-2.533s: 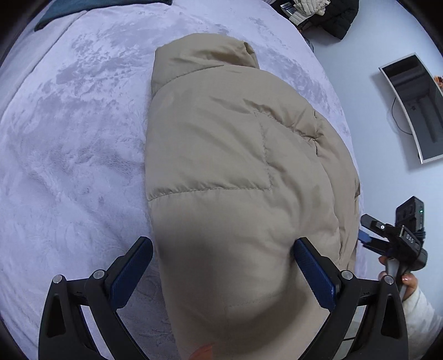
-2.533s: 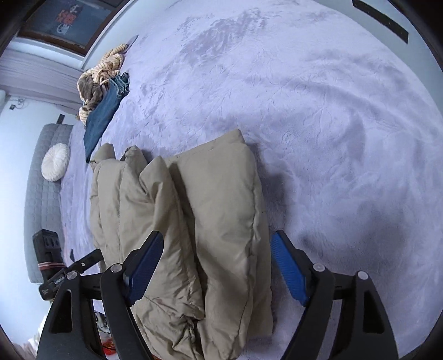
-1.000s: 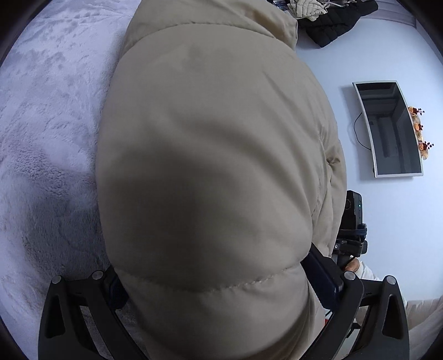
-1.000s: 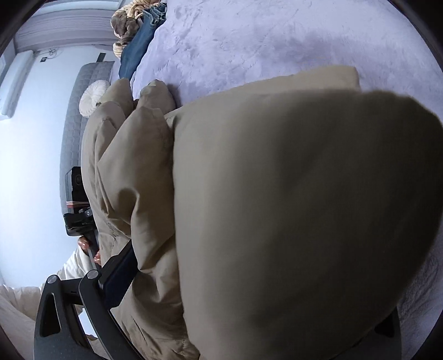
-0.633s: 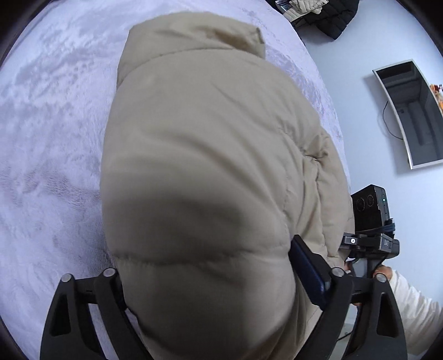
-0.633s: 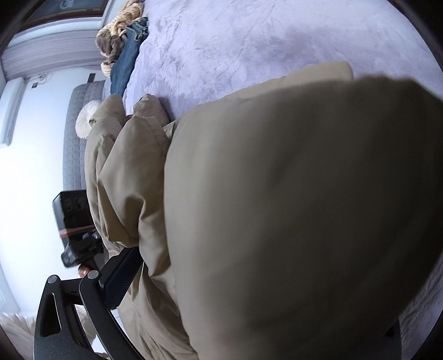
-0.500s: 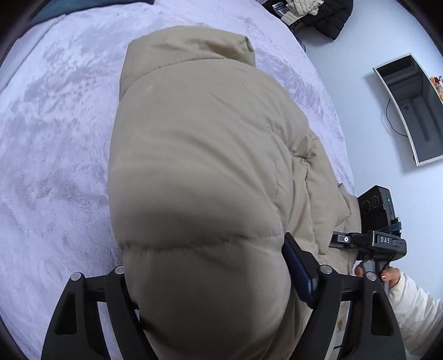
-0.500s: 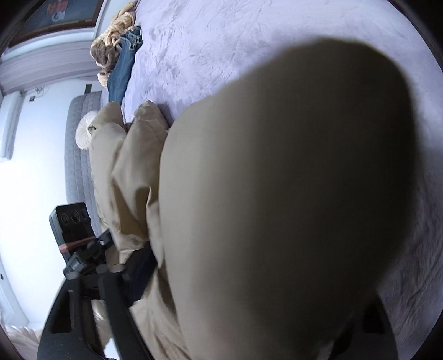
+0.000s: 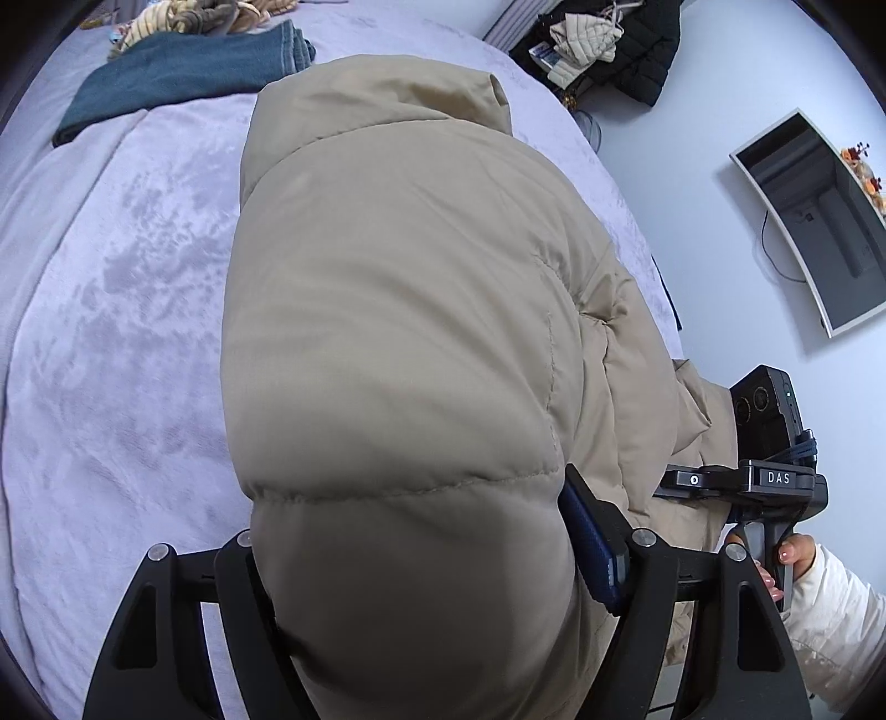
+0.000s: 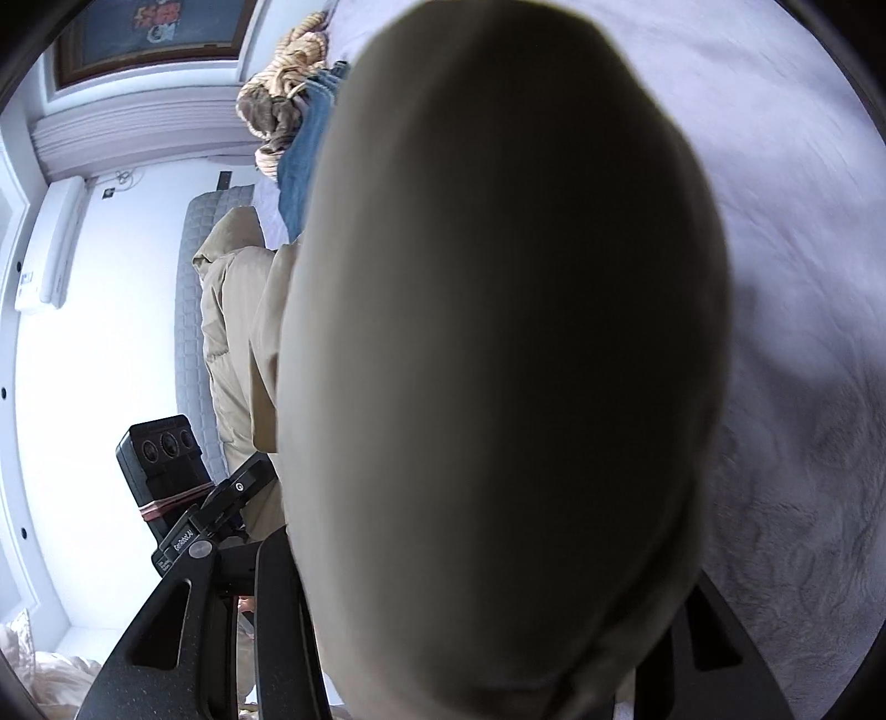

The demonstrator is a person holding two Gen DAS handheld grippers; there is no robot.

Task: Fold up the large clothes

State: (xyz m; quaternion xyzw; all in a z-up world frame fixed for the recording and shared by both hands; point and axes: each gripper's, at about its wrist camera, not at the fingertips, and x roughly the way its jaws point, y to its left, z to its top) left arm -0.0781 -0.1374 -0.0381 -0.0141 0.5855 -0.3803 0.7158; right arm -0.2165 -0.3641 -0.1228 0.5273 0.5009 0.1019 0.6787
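Observation:
A beige puffer jacket [image 9: 398, 310] lies folded on the lilac bed cover [image 9: 111, 343]. My left gripper [image 9: 410, 554] is shut on its near end; the padded fabric bulges between the fingers, and only the right blue pad [image 9: 590, 548] shows. My right gripper [image 10: 487, 581] is shut on the jacket [image 10: 498, 343] too; the bulging fabric fills most of that view and hides both pads. The right gripper's body [image 9: 769, 471] shows at the right of the left wrist view, and the left gripper's body [image 10: 166, 471] shows at the left of the right wrist view.
Folded blue clothes [image 9: 183, 77] and a knitted bundle [image 9: 188, 16] lie at the far end of the bed. Dark clothes [image 9: 626, 39] hang beyond it. A monitor [image 9: 819, 210] hangs on the white wall. A grey sofa [image 10: 194, 310] stands by the bed.
Both grippers closed on the jacket's near end over the last seconds. The jacket end has since risen off the bed and now bulges closer to both cameras.

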